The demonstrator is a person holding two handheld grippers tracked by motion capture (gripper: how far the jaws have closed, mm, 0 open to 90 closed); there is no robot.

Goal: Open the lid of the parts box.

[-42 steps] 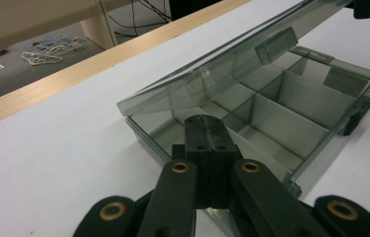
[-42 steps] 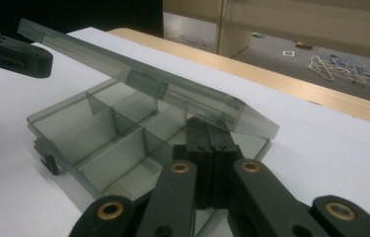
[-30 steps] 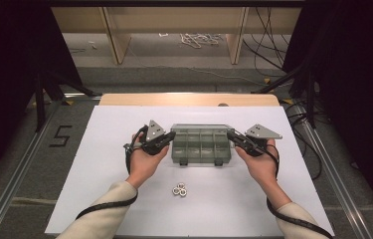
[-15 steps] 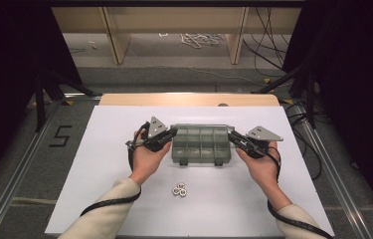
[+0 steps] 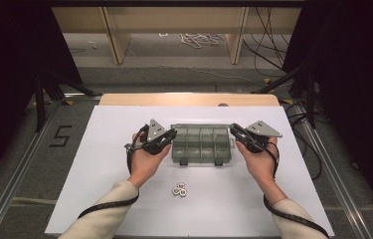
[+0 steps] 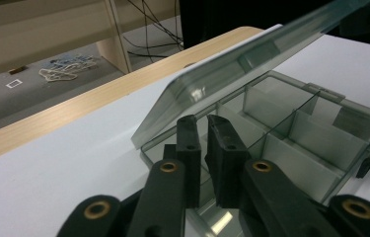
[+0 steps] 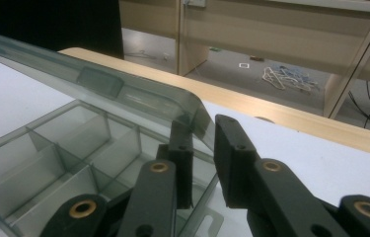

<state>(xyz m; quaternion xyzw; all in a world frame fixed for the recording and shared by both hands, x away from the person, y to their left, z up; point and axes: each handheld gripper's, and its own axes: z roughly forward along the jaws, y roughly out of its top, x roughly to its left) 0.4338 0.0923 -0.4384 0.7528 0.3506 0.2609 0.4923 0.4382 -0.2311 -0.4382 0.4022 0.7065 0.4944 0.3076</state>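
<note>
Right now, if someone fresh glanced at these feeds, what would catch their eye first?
The smoky transparent plastic compartment box at the middle of the white table, its clear hinged lid raised. The left gripper and right gripper flank its ends, jaws just opening with a narrow gap showing between them and the lid's edge lying behind that gap. A small cluster of metal rings lies nearer the person.

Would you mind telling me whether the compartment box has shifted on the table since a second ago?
No. In the high view the compartment box sits the same way relative to the small rings and the table's wooden edge.
</note>
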